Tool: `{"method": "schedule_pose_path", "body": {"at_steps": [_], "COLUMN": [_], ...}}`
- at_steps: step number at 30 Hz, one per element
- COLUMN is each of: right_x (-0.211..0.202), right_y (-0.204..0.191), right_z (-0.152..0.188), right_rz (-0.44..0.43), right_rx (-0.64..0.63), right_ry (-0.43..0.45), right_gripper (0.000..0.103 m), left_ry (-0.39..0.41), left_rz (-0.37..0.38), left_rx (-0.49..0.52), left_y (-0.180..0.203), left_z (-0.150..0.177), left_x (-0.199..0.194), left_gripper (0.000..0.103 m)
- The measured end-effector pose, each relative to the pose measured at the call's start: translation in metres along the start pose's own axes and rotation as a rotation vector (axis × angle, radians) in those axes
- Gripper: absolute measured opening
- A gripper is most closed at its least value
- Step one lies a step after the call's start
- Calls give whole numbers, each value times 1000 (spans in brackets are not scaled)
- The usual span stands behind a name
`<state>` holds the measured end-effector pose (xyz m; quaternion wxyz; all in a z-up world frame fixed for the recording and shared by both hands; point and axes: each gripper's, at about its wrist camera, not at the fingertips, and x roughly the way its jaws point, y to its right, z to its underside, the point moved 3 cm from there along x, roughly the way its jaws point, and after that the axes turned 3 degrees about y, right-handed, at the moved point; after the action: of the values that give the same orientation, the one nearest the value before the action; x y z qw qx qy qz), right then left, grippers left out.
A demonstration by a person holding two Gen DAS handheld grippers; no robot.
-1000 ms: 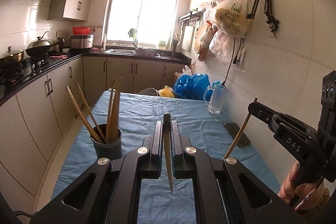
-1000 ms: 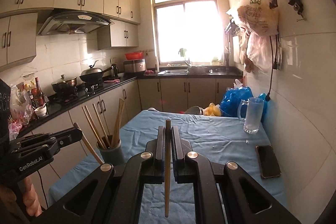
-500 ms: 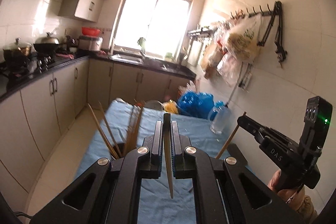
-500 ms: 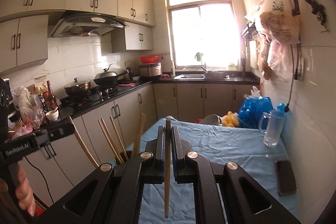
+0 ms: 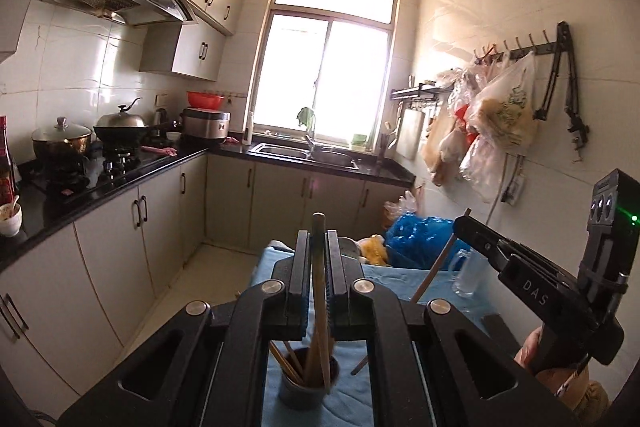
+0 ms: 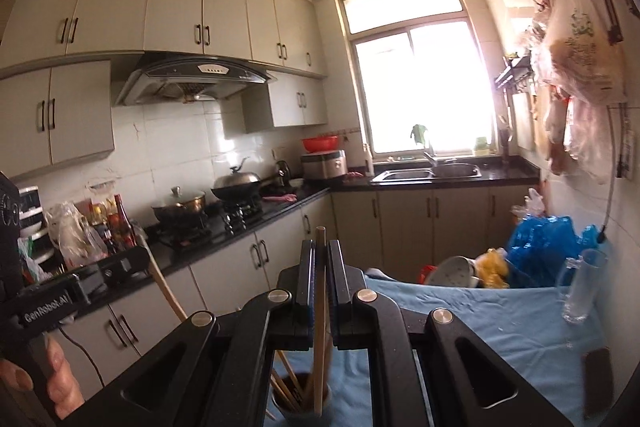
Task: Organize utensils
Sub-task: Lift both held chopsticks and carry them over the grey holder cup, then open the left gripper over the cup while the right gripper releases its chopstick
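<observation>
Nearest to me, my left hand-held gripper is clamped on a single chopstick, which stands nearly upright between the pads. Its lower tip hangs over the grey cup that holds several more chopsticks on the blue-covered table. My right hand-held gripper is likewise closed on a second chopstick, also upright, its tip reaching down to the cup's mouth; whether it is inside, I cannot tell. Further along the table, a clear glass mug stands by the tiled wall, with a dark phone nearer to me. Beyond lie blue plastic bags, then the sink under the bright window.
</observation>
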<state>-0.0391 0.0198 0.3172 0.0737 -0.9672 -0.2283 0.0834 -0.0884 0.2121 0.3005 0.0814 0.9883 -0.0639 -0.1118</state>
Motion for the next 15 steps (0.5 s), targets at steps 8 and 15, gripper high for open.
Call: {"method": "schedule_pose_path", "body": {"at_steps": [8,15], "right_x": [57,84], "right_y": [-4,9], "right_z": [28,68], "right_rz": [-14,-5], "right_rx": [13,48], "right_ry": [-72,-192], "right_gripper": [6,6], "left_ry": [-97,-220], "left_rz": [-27,-24], "left_rx": [-18,-62], "left_y": [-17,-28], "left_z": [24,64], "left_x": [65,101], "left_gripper": [6,6]}}
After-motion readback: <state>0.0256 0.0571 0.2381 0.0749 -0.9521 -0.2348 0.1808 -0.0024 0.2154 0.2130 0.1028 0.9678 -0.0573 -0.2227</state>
